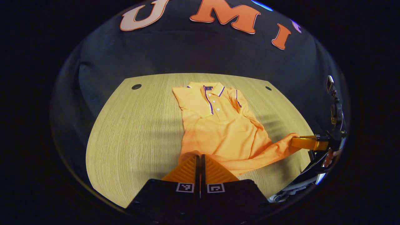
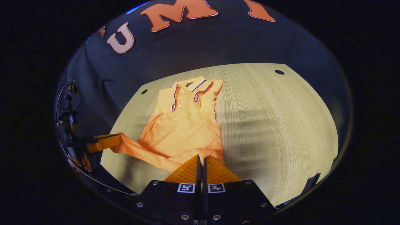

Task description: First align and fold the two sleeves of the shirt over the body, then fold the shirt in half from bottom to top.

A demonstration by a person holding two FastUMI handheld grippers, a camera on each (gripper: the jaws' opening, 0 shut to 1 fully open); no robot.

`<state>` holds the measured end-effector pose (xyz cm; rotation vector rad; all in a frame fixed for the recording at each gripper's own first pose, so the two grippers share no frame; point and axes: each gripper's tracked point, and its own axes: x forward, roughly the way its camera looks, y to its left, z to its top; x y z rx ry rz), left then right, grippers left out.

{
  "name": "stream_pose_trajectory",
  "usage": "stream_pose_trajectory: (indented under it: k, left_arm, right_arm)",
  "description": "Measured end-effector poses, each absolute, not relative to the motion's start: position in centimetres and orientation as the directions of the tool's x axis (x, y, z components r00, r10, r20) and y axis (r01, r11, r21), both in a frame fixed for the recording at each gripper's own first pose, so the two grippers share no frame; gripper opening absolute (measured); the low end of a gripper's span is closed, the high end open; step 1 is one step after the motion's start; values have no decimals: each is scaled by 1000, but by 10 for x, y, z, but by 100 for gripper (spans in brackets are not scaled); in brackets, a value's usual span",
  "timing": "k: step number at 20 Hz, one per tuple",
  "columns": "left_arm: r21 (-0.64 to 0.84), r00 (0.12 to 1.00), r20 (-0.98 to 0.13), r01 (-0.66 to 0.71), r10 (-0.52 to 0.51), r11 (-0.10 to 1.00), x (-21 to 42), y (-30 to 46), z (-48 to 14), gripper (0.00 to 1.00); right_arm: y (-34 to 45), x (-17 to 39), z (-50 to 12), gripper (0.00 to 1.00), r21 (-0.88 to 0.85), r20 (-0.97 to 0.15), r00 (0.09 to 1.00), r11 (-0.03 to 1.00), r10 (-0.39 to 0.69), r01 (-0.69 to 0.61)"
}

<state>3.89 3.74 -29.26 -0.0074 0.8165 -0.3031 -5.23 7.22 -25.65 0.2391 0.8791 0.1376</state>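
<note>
Left hand-held gripper (image 1: 200,159), nearest in the left gripper view: fingers drawn together with barely a slit between them, pinched on the near hem of the orange short-sleeved polo shirt (image 1: 218,125); tips sit at the hem's left corner, low over the pale wood-grain counter (image 1: 131,131). Right hand-held gripper (image 2: 201,161), nearest in the right gripper view: likewise narrow, clamped on the hem at its other corner; in the left gripper view it shows at the far right edge with a tongue of hem fabric drawn out taut toward it, a bit of the person's hand just behind the body.

Judgement: both corners are held so the bottom edge can travel up as one straight line; the outward pull on the right side probably keeps the hem from sagging in the middle. Both grippers point forward along the shirt's length, roughly level with each other, hem slightly lifted off the counter.

Middle ground: shirt body lies flat, narrow, sleeves turned in over the chest; sleeve step looks done, bottom-to-top fold in hand but hardly begun.

Farther: collar with dark trim (image 1: 212,89) and button placket near the counter's far edge; two small round holes in the counter's far corners (image 1: 136,86).
</note>
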Motion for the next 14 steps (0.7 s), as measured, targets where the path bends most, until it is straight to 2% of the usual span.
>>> stream_pose_trajectory:
  k: [3,10,14]
  left_arm:
    - [-116,644,-713,282,-278,952,68,39,-293,1]
    - [-2,653,-699,405,-291,914,121,29,-295,0]
    - [-46,640,-697,409,-322,911,154,16,-296,1]
  right_arm:
    - [72,-26,-254,1,253,-746,637,967,197,-3]
    - [70,28,-253,1,241,-755,635,970,164,37]
    - [64,61,-253,1,230,-758,635,972,151,43]
